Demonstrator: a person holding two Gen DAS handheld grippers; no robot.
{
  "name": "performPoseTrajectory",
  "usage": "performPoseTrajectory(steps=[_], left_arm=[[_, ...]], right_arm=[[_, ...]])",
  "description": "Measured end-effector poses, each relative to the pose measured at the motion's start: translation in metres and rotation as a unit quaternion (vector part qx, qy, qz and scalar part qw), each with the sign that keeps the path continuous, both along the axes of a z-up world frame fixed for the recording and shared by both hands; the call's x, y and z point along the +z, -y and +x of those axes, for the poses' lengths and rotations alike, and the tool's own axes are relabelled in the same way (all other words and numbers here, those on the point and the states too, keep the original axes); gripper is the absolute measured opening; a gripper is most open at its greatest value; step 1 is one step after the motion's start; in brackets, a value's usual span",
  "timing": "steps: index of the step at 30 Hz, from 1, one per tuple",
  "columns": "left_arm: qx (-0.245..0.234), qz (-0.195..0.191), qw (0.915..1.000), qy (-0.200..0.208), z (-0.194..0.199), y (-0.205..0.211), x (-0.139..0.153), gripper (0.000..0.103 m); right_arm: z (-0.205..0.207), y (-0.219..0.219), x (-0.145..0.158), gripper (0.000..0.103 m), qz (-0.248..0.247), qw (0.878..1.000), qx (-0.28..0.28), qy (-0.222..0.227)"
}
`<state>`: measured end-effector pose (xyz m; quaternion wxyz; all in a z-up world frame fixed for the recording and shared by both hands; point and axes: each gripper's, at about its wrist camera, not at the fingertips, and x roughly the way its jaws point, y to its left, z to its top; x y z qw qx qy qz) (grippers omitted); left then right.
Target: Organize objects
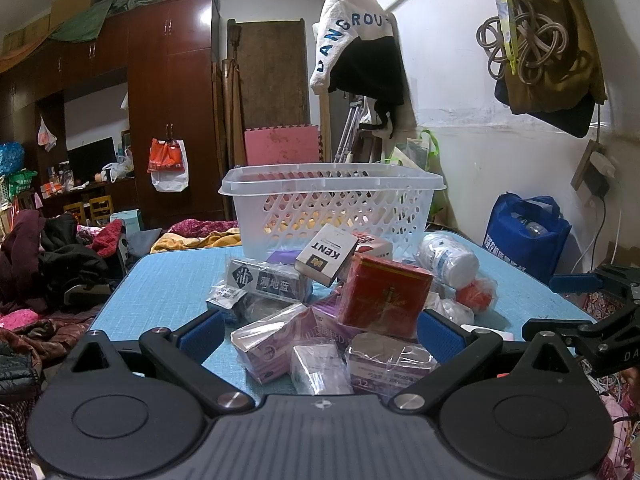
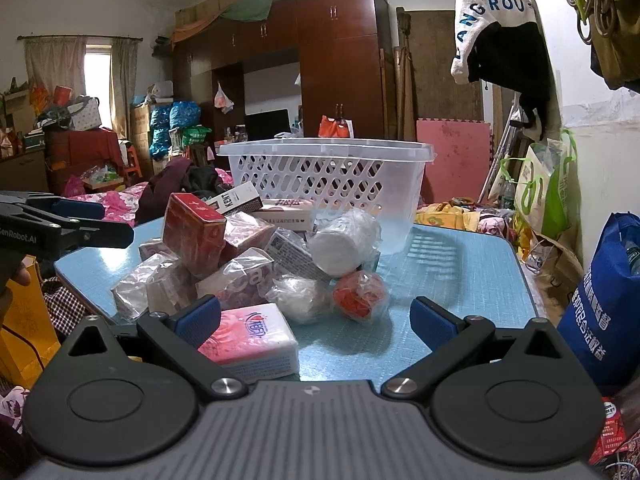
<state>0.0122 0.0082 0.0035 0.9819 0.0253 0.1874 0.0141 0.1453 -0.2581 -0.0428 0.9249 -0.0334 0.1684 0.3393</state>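
Note:
A pile of wrapped boxes and small items lies on the blue table (image 1: 160,288). In it are a red box (image 1: 384,292), a KENT carton (image 1: 326,254), a white bottle (image 1: 448,258) and purple packs (image 1: 272,340). A clear perforated basket (image 1: 332,204) stands behind the pile. My left gripper (image 1: 320,334) is open, its fingers on either side of the pile's near edge. My right gripper (image 2: 316,320) is open at the near right of the pile; a pink tissue pack (image 2: 256,340) lies by its left finger and a red wrapped ball (image 2: 360,294) beyond. The basket (image 2: 328,176) also shows in the right wrist view.
The right gripper (image 1: 580,312) shows at the left view's right edge; the left gripper (image 2: 60,224) shows at the right view's left edge. A blue bag (image 2: 604,304) stands right of the table. Clothes and bedding lie to the left, a wardrobe behind.

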Motion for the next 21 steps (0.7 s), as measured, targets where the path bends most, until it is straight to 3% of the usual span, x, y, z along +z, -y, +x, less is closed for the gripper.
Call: performPoseTrajectory(steps=[12, 15, 21], left_arm=[[0.003, 0.005, 1.0000, 0.000, 0.000, 0.000, -0.001, 0.103], [0.012, 0.018, 0.9998, -0.002, 0.001, -0.004, -0.008, 0.103], [0.016, 0.002, 0.9999, -0.006, -0.004, -0.021, -0.028, 0.102]], right_arm=[[-0.002, 0.000, 0.001, 0.103, -0.003, 1.000, 0.002, 0.002], [-0.004, -0.001, 0.000, 0.103, -0.006, 1.000, 0.007, 0.004], [-0.010, -0.008, -0.006, 0.103, -0.016, 0.999, 0.040, 0.000]])
